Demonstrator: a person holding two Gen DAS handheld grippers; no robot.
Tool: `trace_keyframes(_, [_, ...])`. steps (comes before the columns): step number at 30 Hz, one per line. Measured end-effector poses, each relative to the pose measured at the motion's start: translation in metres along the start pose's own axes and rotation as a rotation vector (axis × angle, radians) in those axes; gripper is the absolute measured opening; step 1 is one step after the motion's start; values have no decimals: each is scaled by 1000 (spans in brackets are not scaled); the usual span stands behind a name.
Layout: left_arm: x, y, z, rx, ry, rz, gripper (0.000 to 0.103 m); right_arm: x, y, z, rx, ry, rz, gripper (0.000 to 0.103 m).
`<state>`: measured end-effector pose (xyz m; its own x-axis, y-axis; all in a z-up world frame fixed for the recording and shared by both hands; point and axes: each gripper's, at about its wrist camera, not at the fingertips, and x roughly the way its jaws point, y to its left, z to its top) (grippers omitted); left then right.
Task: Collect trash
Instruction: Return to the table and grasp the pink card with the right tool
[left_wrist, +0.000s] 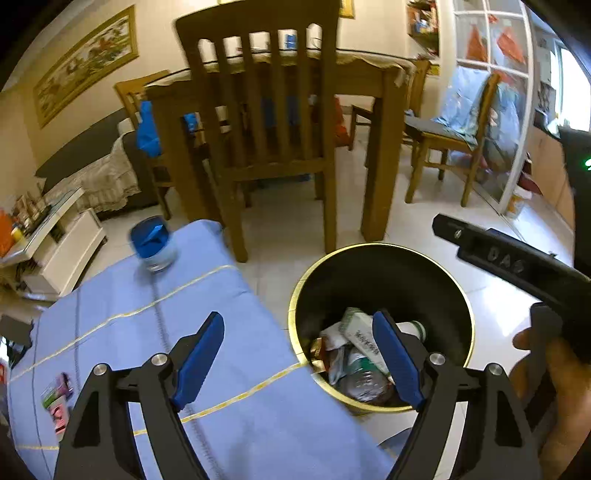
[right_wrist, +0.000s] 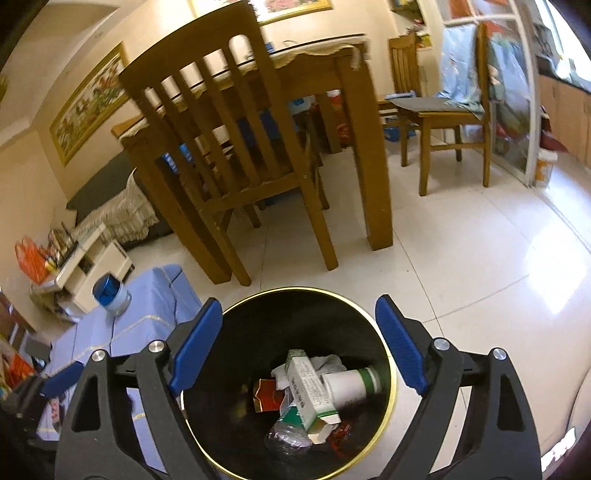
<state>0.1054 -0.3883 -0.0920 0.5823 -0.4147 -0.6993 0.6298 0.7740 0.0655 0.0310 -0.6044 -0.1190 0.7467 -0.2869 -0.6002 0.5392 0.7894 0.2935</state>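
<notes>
Left gripper (left_wrist: 297, 356): your jaws stand wide apart, empty, straddling the bin's near-left rim.
Right gripper (right_wrist: 299, 343): yours gapes too, nothing held, hovering over the bin.
Bin (right_wrist: 236, 325): on the floor beside the blue cloth (left_wrist: 236, 332).
Trash (right_wrist: 314, 387): lies in the bin's bottom, below both claws.

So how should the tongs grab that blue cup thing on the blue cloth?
Grip the blue-topped container around its round side, just below the top, coming level from the near side with the tongs spread on either side. It seems to stand upright and alone on the blue cloth, so nothing blocks its sides. The picture is blurry there, so this is a best guess.
</notes>
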Motion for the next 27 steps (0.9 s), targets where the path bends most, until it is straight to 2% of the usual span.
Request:
trace_keyframes(4, [-25,38,-15,-47,-23,33,89,4,40,-6,-105,2,31,85])
trace_keyframes(7, [-44,74,-38,-76,-30,92,96,8,72,-14,-184,25,74,89])
trace_keyframes(10, [-63,123,-75,-100,-28,183,96,13,111,-30,-286,85,160,89])
trace_keyframes(11, [-72,150,-94,-123,-23,244,96,13,124,-37,-323,101,185,90])
trace_keyframes(13, [-83,186,-116,-169,-16,307,96,11,156,-57,-403,148,236,90])
trace_keyframes(14, [-91,216,-134,-216,-3,362,96,9,170,-66,-420,171,268,90])
trace_keyframes(19, [-117,312,-176,-379,31,561,96,-6,270,-129,-548,306,494,93])
trace_keyframes(21, [-126,337,-184,-451,32,570,96,-6,314,-148,-601,371,578,94])
trace_keyframes(24, [-140,364,-192,-560,8,537,96,3,359,-162,-608,463,673,94])
trace_keyframes(27, [-144,373,-195,-600,3,491,96,29,389,-163,-539,546,697,94])
